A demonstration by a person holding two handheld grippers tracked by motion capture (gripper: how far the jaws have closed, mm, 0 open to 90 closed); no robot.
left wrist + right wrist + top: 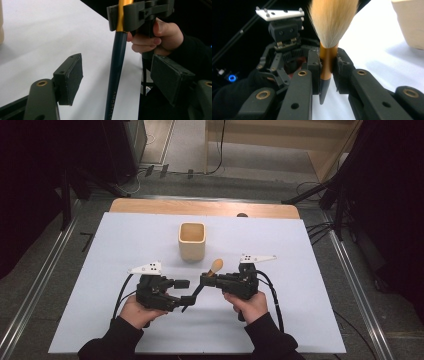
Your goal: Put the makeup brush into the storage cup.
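The brush [328,62] has a dark blue tapered handle, a golden metal collar and a soft tuft of pale orange hair. The right gripper [328,72] has its fingers [313,67] closed tightly on the golden collar, above the white tabletop [280,245]. The handle passes between the fingers [71,75] of the left gripper [117,82], which stand wide apart and do not touch it. Farther away stands a cream cup [192,240].
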